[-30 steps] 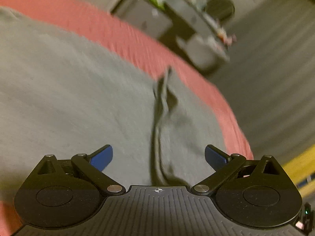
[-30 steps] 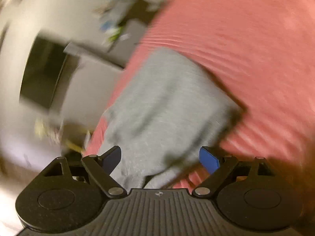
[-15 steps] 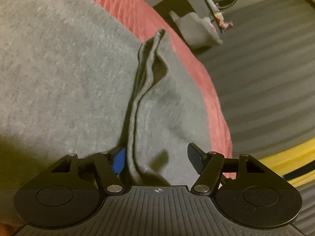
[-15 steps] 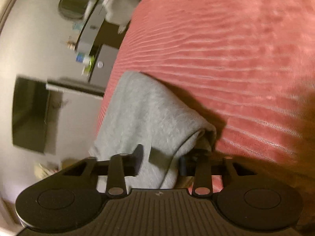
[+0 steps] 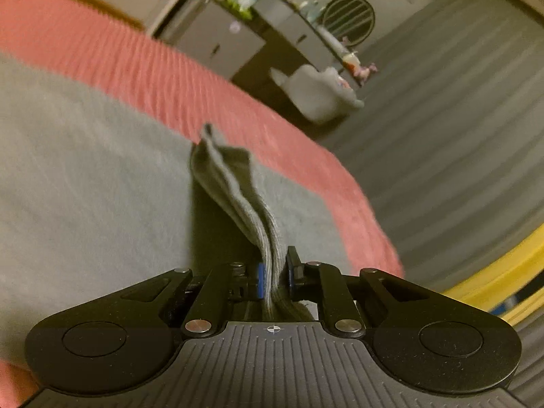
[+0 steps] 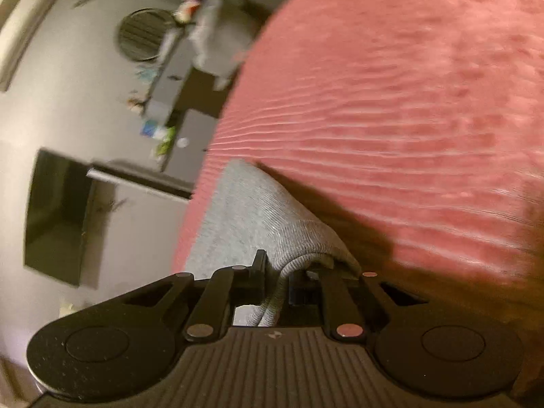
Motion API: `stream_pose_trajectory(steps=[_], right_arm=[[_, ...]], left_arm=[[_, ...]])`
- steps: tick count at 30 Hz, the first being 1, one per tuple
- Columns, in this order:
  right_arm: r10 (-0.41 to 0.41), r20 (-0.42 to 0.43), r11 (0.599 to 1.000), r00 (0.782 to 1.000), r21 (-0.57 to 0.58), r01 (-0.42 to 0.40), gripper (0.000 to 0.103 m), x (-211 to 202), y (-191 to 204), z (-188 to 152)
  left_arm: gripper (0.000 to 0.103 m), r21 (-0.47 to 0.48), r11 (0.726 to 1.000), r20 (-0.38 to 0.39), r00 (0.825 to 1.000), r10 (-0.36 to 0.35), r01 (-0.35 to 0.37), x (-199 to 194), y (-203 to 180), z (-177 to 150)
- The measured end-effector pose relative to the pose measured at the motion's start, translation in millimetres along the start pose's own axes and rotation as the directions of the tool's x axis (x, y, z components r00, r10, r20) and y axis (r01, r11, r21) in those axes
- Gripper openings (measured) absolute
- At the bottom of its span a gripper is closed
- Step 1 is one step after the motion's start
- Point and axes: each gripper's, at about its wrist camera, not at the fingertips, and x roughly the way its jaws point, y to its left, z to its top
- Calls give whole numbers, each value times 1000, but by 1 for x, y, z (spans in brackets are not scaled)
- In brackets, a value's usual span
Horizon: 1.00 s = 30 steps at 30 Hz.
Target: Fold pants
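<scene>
Grey pants [image 5: 85, 187] lie spread on a red ribbed bedspread [image 5: 136, 64]. In the left wrist view my left gripper [image 5: 273, 265] is closing its jaws on a raised ridge of the pants' edge [image 5: 238, 197], and its blue pads press the fabric from both sides. In the right wrist view my right gripper [image 6: 277, 272] is closing its jaws on a folded bulge of the grey pants [image 6: 258, 210] near the edge of the bedspread [image 6: 391, 102]. The fabric is pinched between its fingers and hides the right one in part.
The bed's edge runs close to the right of the left gripper, with striped grey floor [image 5: 459, 119] beyond. A dark cabinet [image 5: 272, 34] with small items, a round dark grille [image 5: 346, 20] and a grey heap [image 5: 319, 95] stand beyond the bed. A black screen [image 6: 57, 217] shows at left.
Both grippers went from wide open over the pants to closed on folds of the fabric. The left one has lifted its pinched ridge a little off the bed.
</scene>
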Motion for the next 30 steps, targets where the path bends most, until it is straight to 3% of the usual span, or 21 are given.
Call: stream_pose_trajectory(steps=[3,5,7,8,10,12,14,16,19,22,25,28,30], right_arm=[[-63,-50,996,997,67,67,34,16,-13,0],[-59,-76,986,995,152,70,35,22,-29,-2],[-27,-77,975,997,216,43,35,23,-37,1],[-19,-79,972,997,231,37,35,24,-41,2],[-5,-72,968,997,250,23,36,24,-45,2],[2,-67,967,998,255,15,37,19,-51,-3],[-6,-66,973,998,232,22,37,19,-49,-4],[-27,-64,981,998,190,39,33,21,-43,-5],[-75,-64,986,995,143,83,22,22,-34,-7],[-102,-62,987,993,116,108,17,21,-29,-7],[-94,-51,994,994,47,96,13,12,-18,-9],[-17,-60,999,998,-31,15,12,5,-3,-13],[-6,-89,999,996,-36,3,13,5,0,-15]], left_arm=[[15,13,991,-23,991,132,-132,6,10,0],[16,5,975,-55,973,223,-223,16,21,-3],[19,-3,969,-76,966,246,-247,25,28,-4],[24,-4,970,-70,968,243,-243,27,28,-4],[55,-16,974,-43,973,227,-228,29,29,-5],[60,-53,982,-38,983,181,-183,32,35,-8],[57,-63,983,-45,985,168,-170,37,39,-7],[35,-56,980,-48,981,189,-192,38,43,-8],[17,-111,978,-67,983,171,-178,39,57,-5],[15,-157,979,-56,991,124,-132,34,63,0],[14,-82,991,24,994,104,-102,10,42,6],[15,25,989,125,982,138,-142,-24,17,12],[16,27,988,105,983,150,-153,-35,18,14]])
